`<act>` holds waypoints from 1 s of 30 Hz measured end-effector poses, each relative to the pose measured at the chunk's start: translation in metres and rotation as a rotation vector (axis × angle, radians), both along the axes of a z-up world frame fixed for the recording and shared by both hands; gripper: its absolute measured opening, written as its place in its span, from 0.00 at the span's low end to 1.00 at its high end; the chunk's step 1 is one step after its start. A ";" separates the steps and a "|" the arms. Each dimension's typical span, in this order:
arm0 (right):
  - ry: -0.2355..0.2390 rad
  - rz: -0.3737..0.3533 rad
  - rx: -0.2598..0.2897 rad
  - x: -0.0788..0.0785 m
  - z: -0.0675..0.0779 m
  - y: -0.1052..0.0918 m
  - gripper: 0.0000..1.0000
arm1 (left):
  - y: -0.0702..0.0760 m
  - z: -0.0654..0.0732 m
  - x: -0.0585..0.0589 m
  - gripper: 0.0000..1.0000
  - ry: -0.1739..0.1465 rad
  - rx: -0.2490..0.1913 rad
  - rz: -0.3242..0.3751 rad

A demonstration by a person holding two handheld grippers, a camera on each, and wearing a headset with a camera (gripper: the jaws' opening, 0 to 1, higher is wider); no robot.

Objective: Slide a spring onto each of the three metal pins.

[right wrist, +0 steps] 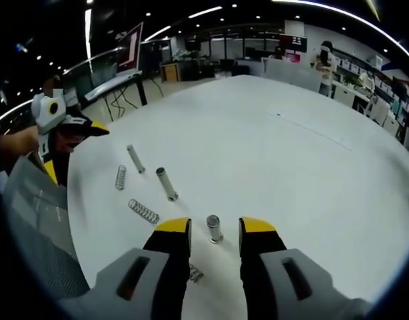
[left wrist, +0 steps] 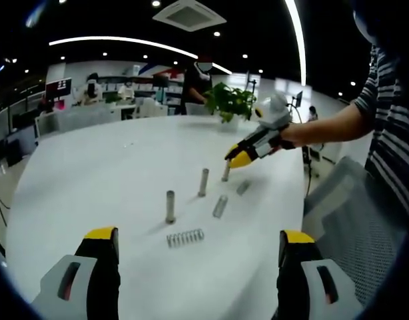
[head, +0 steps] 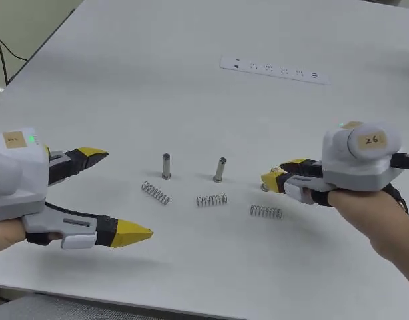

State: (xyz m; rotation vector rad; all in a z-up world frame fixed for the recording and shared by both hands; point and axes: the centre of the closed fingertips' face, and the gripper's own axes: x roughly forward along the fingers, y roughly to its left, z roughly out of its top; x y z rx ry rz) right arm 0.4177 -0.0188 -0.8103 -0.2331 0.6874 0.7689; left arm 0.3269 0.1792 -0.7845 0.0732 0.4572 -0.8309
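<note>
Our bench [head: 191, 80] carries everything. Our left tool [head: 114, 193] hovers released, jaws spread wide, left of the parts. Our right tool [right wrist: 216, 230] is unclenched, jaws flanking the right pin [right wrist: 214, 228] without touching. The middle pin [head: 220, 170] and left pin [head: 166, 167] stand bare. Before them lie the left spring [head: 156, 193], middle spring [head: 211, 200] and right spring [head: 266, 212].

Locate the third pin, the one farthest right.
The third pin stands upright between the right tool's open jaws in the right gripper view, at the right end of the pin row, just beyond the rightmost spring.
</note>
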 end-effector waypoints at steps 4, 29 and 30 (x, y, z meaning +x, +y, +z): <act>-0.006 -0.004 0.008 0.000 0.003 -0.002 0.29 | -0.002 0.002 0.000 0.98 -0.003 -0.005 -0.003; -0.130 0.255 -0.230 -0.018 0.011 -0.019 0.32 | 0.005 0.005 0.003 0.98 -0.008 0.007 -0.001; -0.128 0.272 -0.239 -0.021 0.010 -0.018 0.32 | 0.004 0.005 0.003 0.98 -0.007 0.006 -0.002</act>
